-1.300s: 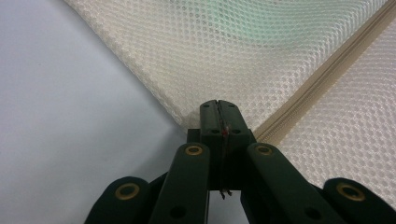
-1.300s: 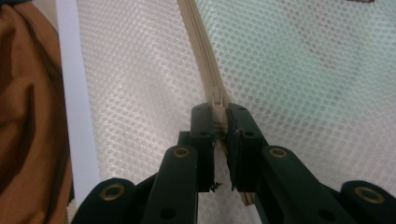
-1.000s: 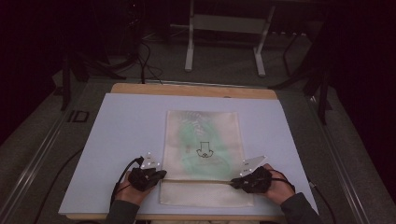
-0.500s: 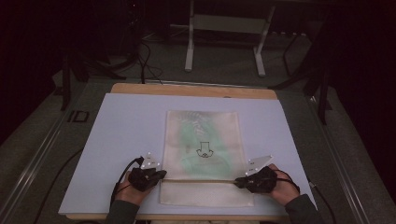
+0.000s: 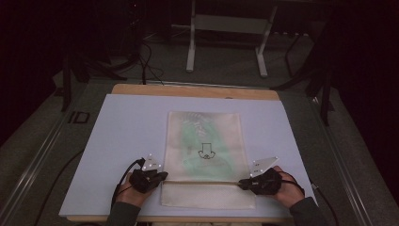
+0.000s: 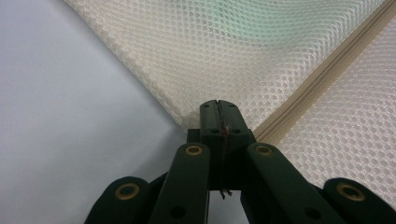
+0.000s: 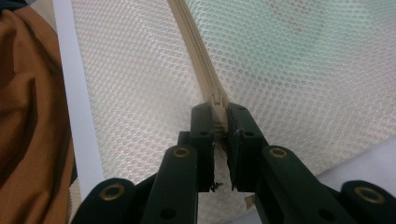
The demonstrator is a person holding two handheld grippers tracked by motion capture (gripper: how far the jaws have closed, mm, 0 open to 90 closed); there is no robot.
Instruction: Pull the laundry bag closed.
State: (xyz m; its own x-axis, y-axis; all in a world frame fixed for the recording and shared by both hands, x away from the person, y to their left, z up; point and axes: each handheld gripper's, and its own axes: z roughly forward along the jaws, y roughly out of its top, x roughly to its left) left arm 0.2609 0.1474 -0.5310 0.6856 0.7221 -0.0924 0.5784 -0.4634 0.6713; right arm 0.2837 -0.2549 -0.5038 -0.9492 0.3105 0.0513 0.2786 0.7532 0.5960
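My left gripper point(image 6: 218, 116) pinches the mesh bag's point(image 5: 204, 136) corner taut so my right gripper point(image 7: 219, 122), clamped on the zipper pull point(image 7: 217, 103), can slide it.

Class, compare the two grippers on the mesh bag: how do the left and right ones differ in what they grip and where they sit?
The left gripper pinches the mesh bag at its left edge, by the end of the zipper; the right gripper clamps the zipper pull at the right end. The left gripper's jaws meet flush; the right gripper's jaws stand slightly apart around the pull. Both sit along the zipper line, shut on something.
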